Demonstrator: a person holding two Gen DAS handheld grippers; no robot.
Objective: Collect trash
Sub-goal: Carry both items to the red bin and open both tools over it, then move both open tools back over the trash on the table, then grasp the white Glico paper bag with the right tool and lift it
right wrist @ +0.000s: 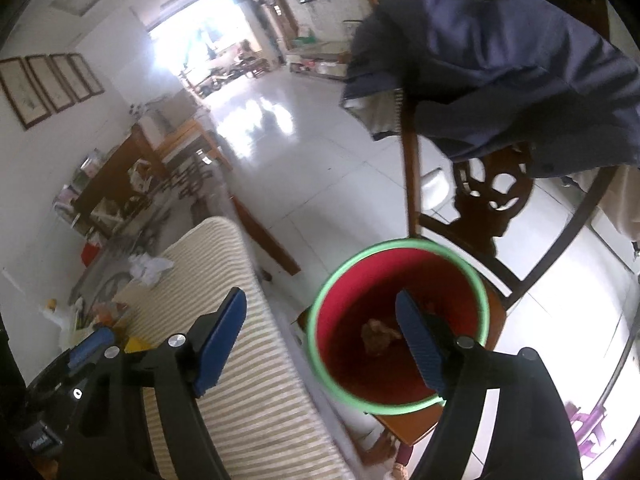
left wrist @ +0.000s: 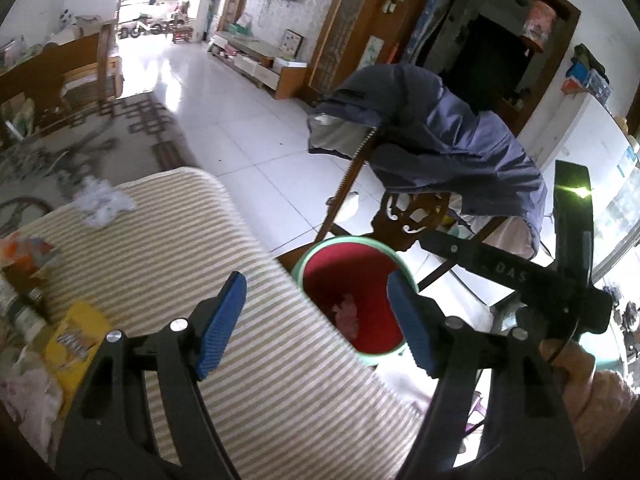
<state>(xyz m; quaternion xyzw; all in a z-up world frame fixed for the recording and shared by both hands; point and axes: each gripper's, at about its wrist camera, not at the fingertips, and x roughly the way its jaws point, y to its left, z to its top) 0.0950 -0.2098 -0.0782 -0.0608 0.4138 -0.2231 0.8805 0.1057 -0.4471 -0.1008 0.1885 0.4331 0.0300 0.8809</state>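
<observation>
A red bin with a green rim [left wrist: 320,249] [right wrist: 340,268] stands on a wooden chair seat beside the striped table. Crumpled trash lies inside it, pinkish in the left wrist view [left wrist: 347,312] and brownish in the right wrist view [right wrist: 378,335]. My left gripper [left wrist: 316,328] is open and empty, over the table edge and the bin. My right gripper [right wrist: 322,344] is open and empty, just above the bin's mouth. A crumpled white tissue [left wrist: 102,204] [right wrist: 149,267] lies at the table's far end. A yellow wrapper [left wrist: 76,340] lies at the left.
The striped tablecloth [left wrist: 168,248] [right wrist: 248,392] covers the table. A carved wooden chair [left wrist: 408,216] [right wrist: 492,200] with a blue jacket [left wrist: 448,132] [right wrist: 500,68] draped on it holds the bin. Jars and bags [left wrist: 24,304] crowd the table's left. White tiled floor lies beyond.
</observation>
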